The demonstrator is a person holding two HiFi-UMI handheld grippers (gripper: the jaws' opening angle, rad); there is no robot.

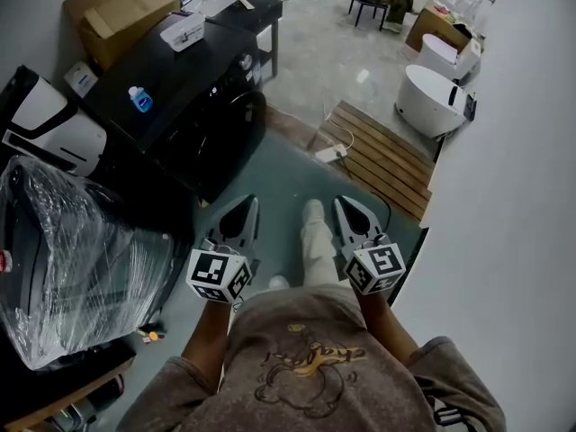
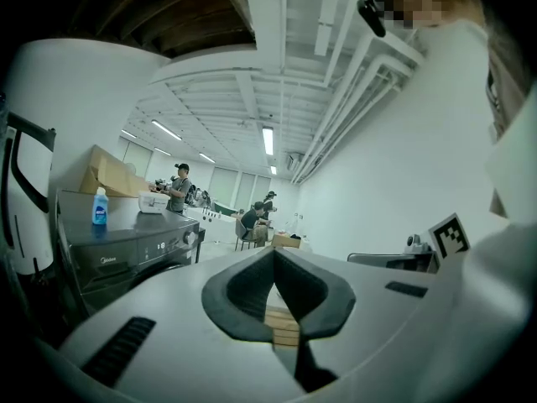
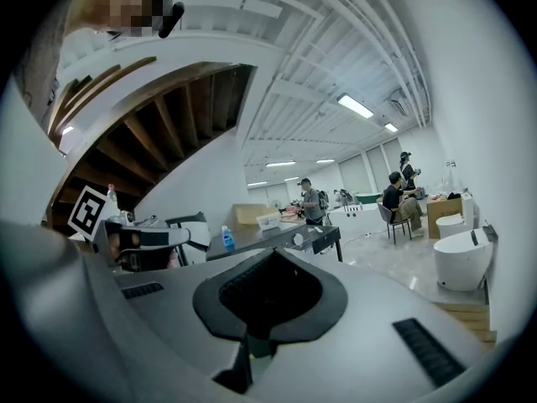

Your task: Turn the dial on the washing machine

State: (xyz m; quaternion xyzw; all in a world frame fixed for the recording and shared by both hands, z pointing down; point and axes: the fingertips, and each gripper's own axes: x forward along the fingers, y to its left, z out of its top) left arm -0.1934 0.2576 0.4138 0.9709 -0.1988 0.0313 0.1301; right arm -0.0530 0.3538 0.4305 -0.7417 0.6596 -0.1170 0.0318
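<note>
The black washing machine [image 1: 211, 120] stands at the upper left of the head view, its round door facing me. Its silver dial [image 2: 190, 237] sits at the right end of the control panel and also shows in the right gripper view as the dial [image 3: 297, 240]. My left gripper [image 1: 249, 202] and right gripper [image 1: 341, 202] hang side by side in front of my body, well short of the machine. Both point forward over the floor with jaws together and nothing between them. The left gripper [image 2: 273, 252] tips meet, and so do the right gripper [image 3: 273, 252] tips.
A blue bottle [image 1: 139, 98] and a white box [image 1: 183, 31] rest on the machine's top, with cardboard boxes [image 1: 117, 12] behind. A plastic-wrapped appliance [image 1: 72, 259] stands at my left. A wooden slat platform [image 1: 378, 156] and white toilets [image 1: 432, 97] lie ahead right. People sit far back.
</note>
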